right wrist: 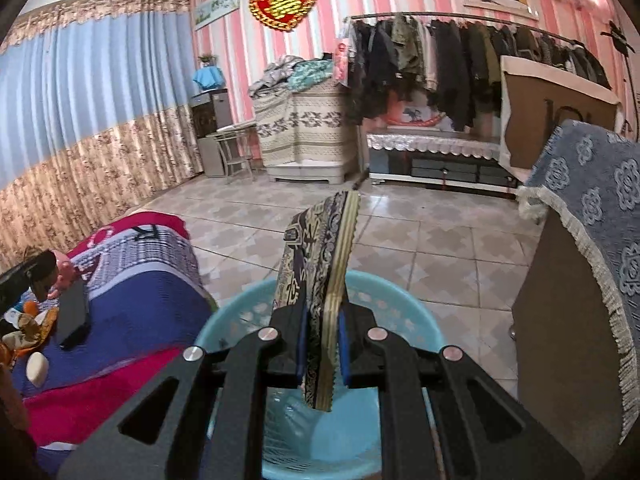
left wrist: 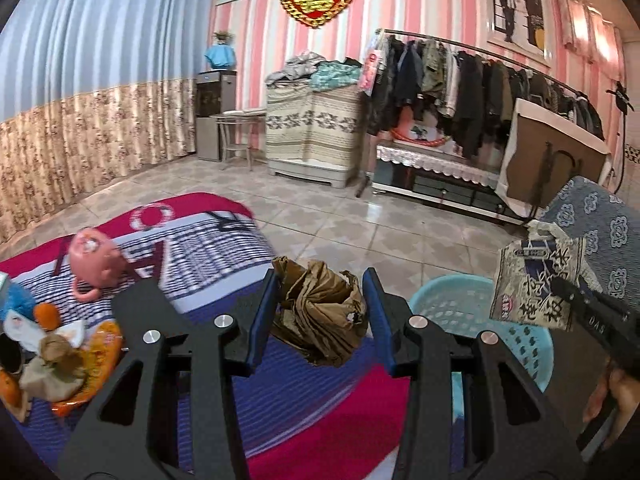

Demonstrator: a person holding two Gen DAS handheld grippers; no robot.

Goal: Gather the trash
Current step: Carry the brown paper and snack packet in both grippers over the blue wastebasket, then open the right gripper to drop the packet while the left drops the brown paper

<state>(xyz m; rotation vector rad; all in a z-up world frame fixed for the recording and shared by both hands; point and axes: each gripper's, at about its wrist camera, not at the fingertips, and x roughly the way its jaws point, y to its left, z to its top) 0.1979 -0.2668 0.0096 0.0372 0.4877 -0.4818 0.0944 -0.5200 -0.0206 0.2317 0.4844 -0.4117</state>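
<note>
A crumpled brown paper bag (left wrist: 320, 316) lies on the striped bed cover, between the fingers of my open left gripper (left wrist: 322, 300); the jaws stand wide on either side of it, apart from it. My right gripper (right wrist: 322, 344) is shut on a patterned foil snack wrapper (right wrist: 320, 280) and holds it above the light blue plastic basket (right wrist: 400, 312). In the left wrist view the same wrapper (left wrist: 536, 284) hangs at the right, over the basket (left wrist: 480, 312).
The red, blue and white striped cover (left wrist: 224, 248) carries a pink toy (left wrist: 94, 260), stuffed toys and more wrappers (left wrist: 60, 344) at the left. A cabinet with a blue cloth (right wrist: 592, 216) stands right of the basket. The floor is tiled (right wrist: 400, 232).
</note>
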